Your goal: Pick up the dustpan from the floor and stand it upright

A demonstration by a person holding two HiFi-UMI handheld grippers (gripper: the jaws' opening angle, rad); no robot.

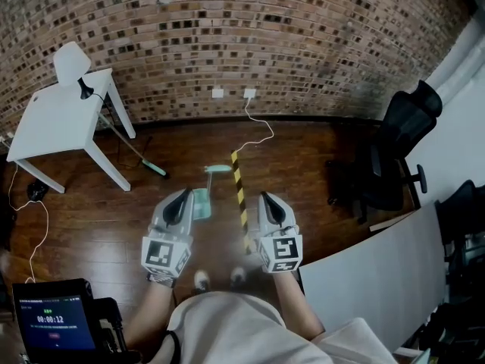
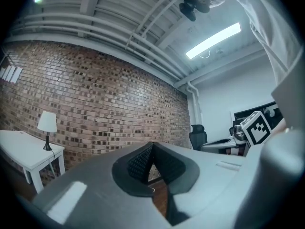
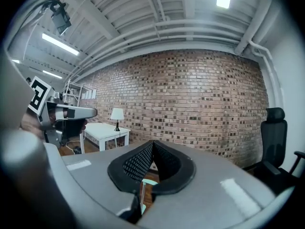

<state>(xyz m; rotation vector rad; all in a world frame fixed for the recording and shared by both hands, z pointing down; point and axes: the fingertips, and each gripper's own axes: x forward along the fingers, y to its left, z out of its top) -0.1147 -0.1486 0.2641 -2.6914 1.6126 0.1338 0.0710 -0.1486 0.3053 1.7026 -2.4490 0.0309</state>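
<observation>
Grey left gripper and right gripper bear black-and-white marker cubes; the top is pale.

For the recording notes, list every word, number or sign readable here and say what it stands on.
"00:00:12": pale digits on the dark rectangular screen at lower left of the head view.
Smaller lines on that screen: too blurred to read.
Black-and-white square markers on the left gripper and right gripper: patterns, no letters.
</observation>
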